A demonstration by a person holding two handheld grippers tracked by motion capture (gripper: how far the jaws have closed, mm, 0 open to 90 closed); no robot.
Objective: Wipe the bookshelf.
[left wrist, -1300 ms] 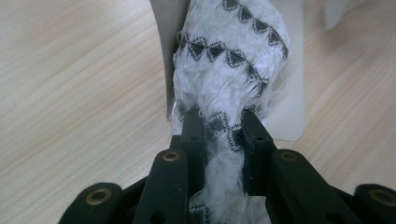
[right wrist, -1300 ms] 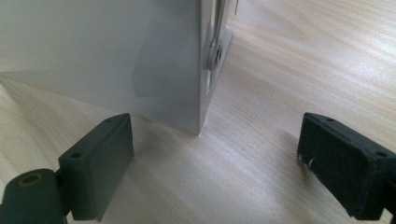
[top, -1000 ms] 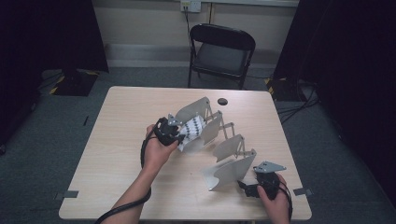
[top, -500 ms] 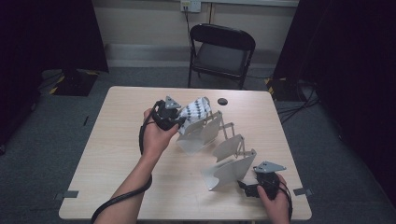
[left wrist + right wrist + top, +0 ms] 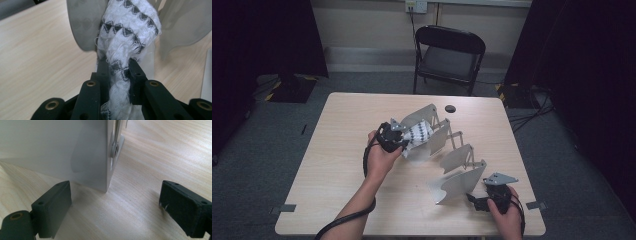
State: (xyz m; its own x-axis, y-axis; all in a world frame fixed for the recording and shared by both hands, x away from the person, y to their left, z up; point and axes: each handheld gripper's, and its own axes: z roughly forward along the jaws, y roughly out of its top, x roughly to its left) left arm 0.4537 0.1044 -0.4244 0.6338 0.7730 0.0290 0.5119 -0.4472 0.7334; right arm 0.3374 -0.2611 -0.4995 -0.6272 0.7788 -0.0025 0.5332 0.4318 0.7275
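Two claws are at work on a pale wood-grain worktop (image 5: 337,150); the left claw (image 5: 119,71) has its black jaws pinched tight on a twisted white cloth (image 5: 125,37), a soft, nubbly weave with rows of small dark triangles and loose threads fraying at its edges; the cloth runs out ahead of that claw's tips and bulges into a thick roll pressed between two of the rack's plates; in the high view the left claw (image 5: 404,142) sits in the person's left hand (image 5: 379,155) with the cloth (image 5: 418,134) bunched just beyond it; the rack (image 5: 452,155) is a chain of thin, smooth, matte grey plates with rounded corners, joined by slim crossing links like an accordion, and it stretches from beside the left claw to just in front of the right one; the cloth is the one thing lodged in it, in the gap nearest the left claw; the right claw (image 5: 115,202) rests low over the worktop with its jaws spread wide and nothing between them, the square corner of the rack's end plate (image 5: 62,152) standing just ahead of the gap, with a small round rivet at its edge; how far the cloth reaches down behind the plates is hidden; a small dark round object (image 5: 450,108) lies well beyond the left claw, too small to identify.
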